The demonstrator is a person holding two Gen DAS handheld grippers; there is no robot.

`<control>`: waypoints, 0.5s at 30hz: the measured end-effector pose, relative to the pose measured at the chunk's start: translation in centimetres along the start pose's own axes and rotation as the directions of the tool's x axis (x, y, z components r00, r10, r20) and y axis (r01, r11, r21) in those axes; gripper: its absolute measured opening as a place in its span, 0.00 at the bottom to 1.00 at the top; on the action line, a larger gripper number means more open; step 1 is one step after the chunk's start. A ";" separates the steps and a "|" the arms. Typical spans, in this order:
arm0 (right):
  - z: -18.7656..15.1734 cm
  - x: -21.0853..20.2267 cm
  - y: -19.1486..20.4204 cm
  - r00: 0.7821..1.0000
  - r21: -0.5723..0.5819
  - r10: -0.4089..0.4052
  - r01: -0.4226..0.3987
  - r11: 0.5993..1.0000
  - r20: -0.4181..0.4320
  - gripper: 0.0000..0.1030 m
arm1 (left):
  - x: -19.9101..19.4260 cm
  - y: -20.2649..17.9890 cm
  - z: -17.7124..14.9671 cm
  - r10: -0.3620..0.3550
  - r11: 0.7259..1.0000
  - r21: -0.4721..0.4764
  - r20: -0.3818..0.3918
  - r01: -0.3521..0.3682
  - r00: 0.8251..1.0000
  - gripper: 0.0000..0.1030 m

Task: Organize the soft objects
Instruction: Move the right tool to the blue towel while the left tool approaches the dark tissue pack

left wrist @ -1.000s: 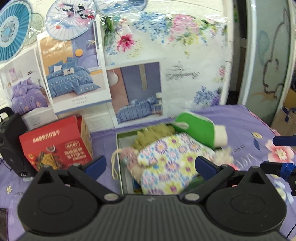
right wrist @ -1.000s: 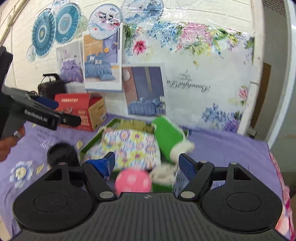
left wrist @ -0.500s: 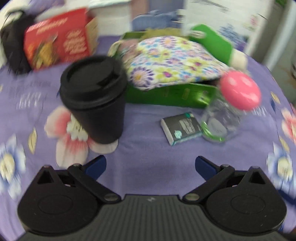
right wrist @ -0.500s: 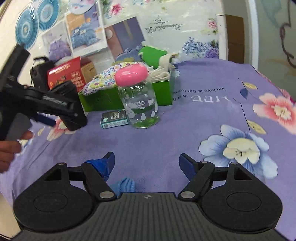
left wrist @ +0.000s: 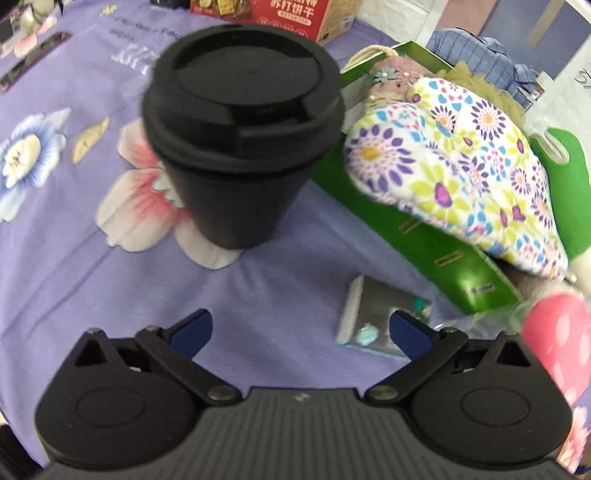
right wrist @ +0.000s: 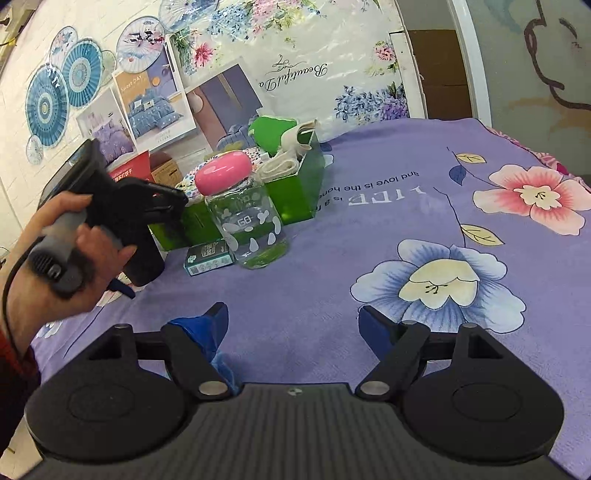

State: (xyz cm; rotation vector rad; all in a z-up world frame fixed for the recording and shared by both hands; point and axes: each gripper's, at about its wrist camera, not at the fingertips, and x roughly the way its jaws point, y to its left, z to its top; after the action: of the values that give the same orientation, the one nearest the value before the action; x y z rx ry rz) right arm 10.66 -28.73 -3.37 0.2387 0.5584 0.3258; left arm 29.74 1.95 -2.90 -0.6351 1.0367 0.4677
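Note:
A green box (left wrist: 436, 240) holds soft things: a flower-print cushion (left wrist: 458, 162), a green plush piece (left wrist: 569, 173) and a pink knitted item (left wrist: 391, 79). The box also shows in the right wrist view (right wrist: 295, 192). My left gripper (left wrist: 301, 328) is open and empty, low over the purple cloth, near a black lidded cup (left wrist: 240, 129). My right gripper (right wrist: 293, 325) is open and holds nothing, well in front of the box. A blue soft item (right wrist: 218, 354) lies under its left finger. The left gripper's body, held in a hand, shows in the right wrist view (right wrist: 125, 218).
A glass jar with a pink lid (right wrist: 247, 218) and a small dark packet (right wrist: 208, 256) stand in front of the box. A red biscuit carton (left wrist: 280, 14) is behind the cup. The purple flowered cloth (right wrist: 406, 229) spreads wide to the right.
Both grippers have drawn back from the box and dropped low over the cloth. The left one has swung left, toward the black cup. Both have stayed open.

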 end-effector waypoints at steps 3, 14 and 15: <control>-0.5 -0.5 -0.7 1.000 0.014 0.009 -0.009 1.000 0.003 0.62 | 0.7 -0.1 0.5 -0.001 0.998 -0.065 0.005 0.002 1.000 0.98; -0.9 -1.5 -2.2 1.000 0.051 0.000 -0.001 0.999 0.023 0.63 | 3.4 -1.5 1.8 0.061 0.992 -0.111 0.035 -0.057 0.998 0.98; -0.9 -1.5 -2.2 1.000 0.056 0.001 -0.003 0.998 0.025 0.63 | 3.5 -2.0 1.8 0.080 0.993 -0.085 0.041 -0.076 0.996 0.98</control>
State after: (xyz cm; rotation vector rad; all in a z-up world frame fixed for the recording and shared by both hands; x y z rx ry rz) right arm 9.52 -31.21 -4.06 0.2970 0.5432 0.3091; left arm 33.67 1.95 -4.90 -0.6574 1.0063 0.5935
